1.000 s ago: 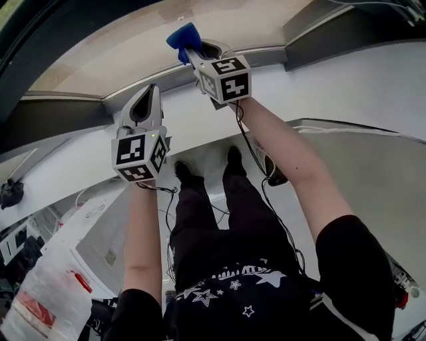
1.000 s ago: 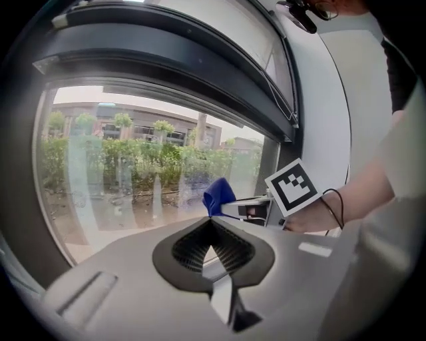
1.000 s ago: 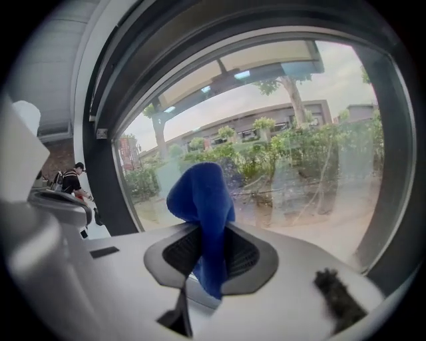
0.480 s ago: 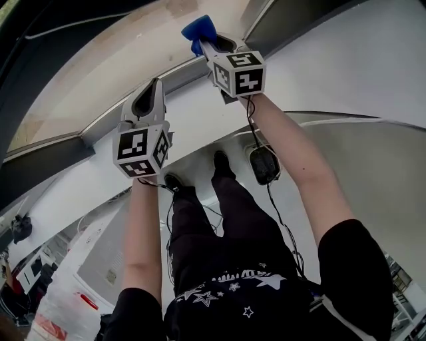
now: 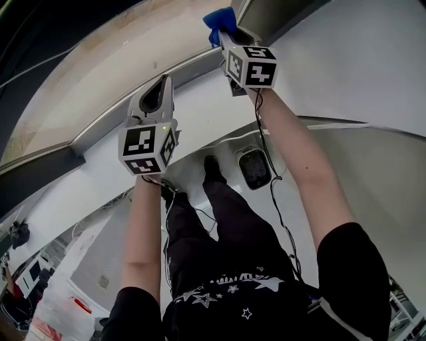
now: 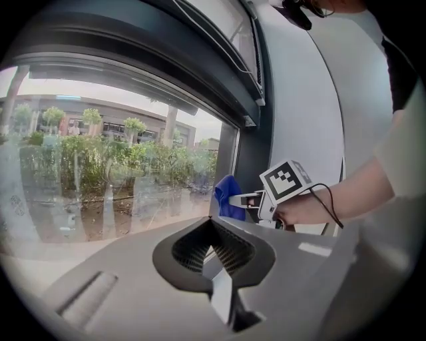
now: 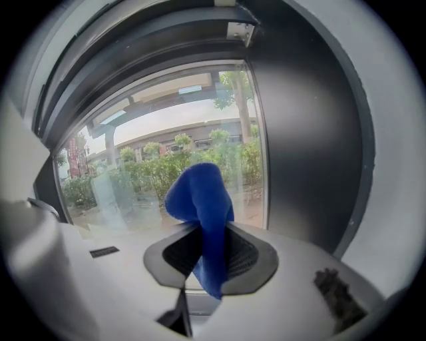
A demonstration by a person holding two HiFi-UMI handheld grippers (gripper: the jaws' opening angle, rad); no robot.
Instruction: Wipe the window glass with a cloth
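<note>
A blue cloth [image 5: 218, 18] is pinched in my right gripper [image 5: 227, 32], which is shut on it and held up at the window glass [image 5: 100, 60] close to the dark right frame [image 5: 279, 16]. In the right gripper view the cloth [image 7: 200, 193] stands bunched between the jaws of the right gripper [image 7: 210, 250], right before the glass [image 7: 133, 173]. My left gripper [image 5: 158, 93] is lower and to the left, jaws together with nothing in them. From the left gripper view, its jaws face the glass [image 6: 113, 186], and the right gripper [image 6: 249, 198] with the cloth [image 6: 226, 196] is ahead to the right.
A dark vertical frame post [image 7: 306, 133] borders the glass on the right, with a white wall [image 6: 299, 100] beyond it. A dark overhead housing [image 6: 166, 46] runs above the window. Below are the person's legs [image 5: 219, 220], cables and a dark oval object [image 5: 253, 166] on the white floor.
Both grippers have shifted rightward along the window. The right one has carried the cloth up and right, nearer the dark frame post.
</note>
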